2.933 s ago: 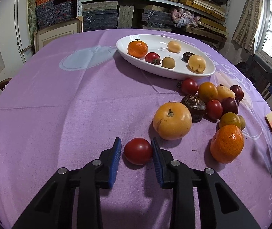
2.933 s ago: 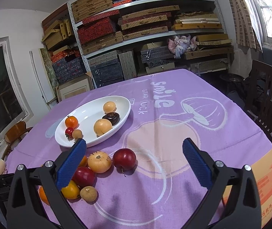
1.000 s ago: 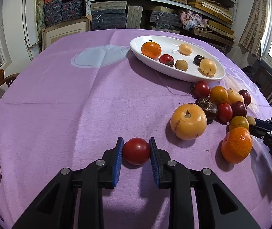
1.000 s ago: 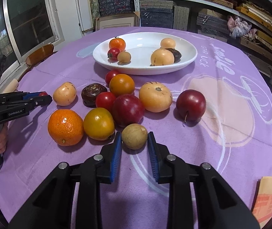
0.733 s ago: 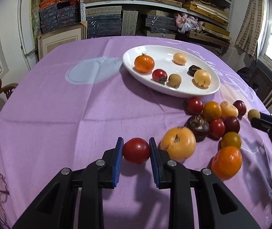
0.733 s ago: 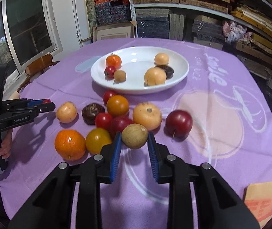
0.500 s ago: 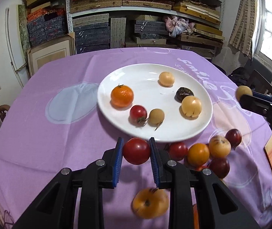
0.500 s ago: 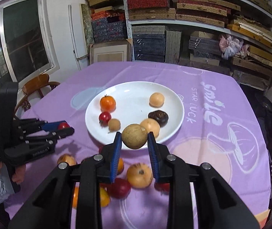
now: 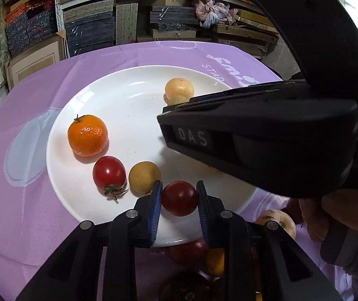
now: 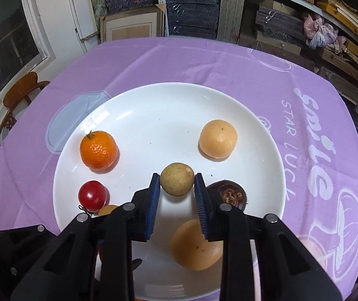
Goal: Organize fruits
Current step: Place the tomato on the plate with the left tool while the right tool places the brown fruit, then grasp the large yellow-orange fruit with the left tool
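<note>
- Red tomato [image 9: 179, 198], pinched at its widest by the left gripper [image 9: 179, 199] over the white plate [image 9: 133, 92] near rim: soft, thin-skinned, needs gentle pressure
- Tan round fruit [image 10: 177, 179], clamped in the right gripper [image 10: 177, 193] above plate centre: probably firmer, light, prone to roll

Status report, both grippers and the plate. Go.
Left gripper shut on red tomato, right gripper shut on tan fruit. Both over white plate. Right gripper body crowds left's view.
</note>
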`<state>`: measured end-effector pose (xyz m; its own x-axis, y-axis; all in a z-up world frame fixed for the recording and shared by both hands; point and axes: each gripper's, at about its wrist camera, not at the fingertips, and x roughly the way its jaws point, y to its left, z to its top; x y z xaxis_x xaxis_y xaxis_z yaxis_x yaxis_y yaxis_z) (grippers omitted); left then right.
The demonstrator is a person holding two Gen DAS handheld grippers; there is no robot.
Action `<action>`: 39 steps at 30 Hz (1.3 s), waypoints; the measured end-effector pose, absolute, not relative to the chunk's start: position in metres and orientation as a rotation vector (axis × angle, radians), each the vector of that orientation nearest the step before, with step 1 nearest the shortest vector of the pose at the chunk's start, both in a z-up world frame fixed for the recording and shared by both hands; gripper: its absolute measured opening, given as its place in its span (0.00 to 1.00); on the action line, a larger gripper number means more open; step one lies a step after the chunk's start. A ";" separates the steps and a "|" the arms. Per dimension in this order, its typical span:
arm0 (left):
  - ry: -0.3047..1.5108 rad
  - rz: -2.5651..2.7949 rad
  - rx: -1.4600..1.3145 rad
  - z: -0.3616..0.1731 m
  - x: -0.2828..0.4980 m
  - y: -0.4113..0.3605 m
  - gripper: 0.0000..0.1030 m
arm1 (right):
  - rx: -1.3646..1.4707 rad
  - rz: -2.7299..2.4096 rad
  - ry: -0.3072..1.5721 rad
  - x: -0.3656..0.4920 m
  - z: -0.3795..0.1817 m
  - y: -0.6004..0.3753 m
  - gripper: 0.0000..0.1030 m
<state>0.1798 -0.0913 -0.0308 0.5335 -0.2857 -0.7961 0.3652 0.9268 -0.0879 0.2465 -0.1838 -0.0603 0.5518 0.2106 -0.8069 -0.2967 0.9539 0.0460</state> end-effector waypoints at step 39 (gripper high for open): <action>0.768 -0.175 0.135 -0.039 0.059 -0.013 0.90 | 0.284 0.117 0.538 0.020 -0.054 -0.331 0.96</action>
